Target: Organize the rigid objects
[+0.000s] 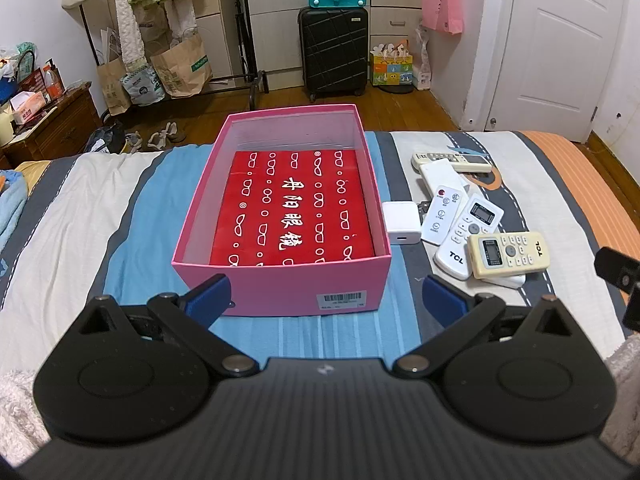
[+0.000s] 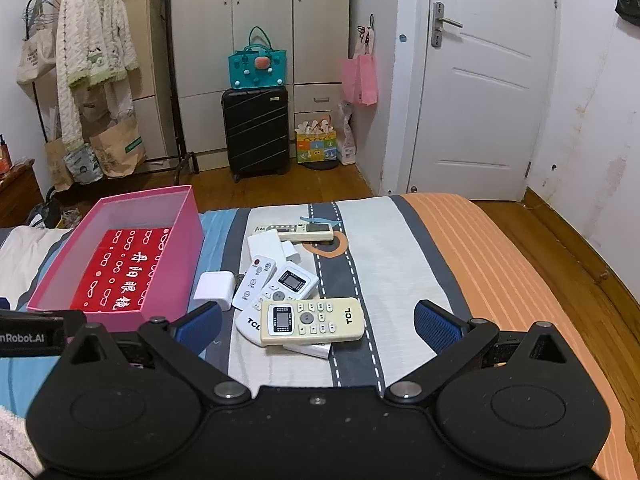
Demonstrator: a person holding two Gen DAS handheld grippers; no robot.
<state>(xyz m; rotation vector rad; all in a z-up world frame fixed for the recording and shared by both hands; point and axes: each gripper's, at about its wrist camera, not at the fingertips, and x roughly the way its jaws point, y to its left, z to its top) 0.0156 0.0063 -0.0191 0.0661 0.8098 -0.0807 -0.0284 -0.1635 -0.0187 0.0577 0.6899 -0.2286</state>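
Both claws wide open, empty. Cream remote (image 2: 312,321) at 12 o'clock: stiff, light, slick; best gripped across long edges.

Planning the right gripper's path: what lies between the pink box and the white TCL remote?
A white charger cube, shown in the right wrist view.

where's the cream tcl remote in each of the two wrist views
Left wrist view: cream TCL remote lies at right of centre, nearest item of the remote pile, beyond the open left gripper.
Right wrist view: cream TCL remote lies near centre, between the fingers of the open right gripper.
Shared landmark: the pink box, to the remote's left in both.
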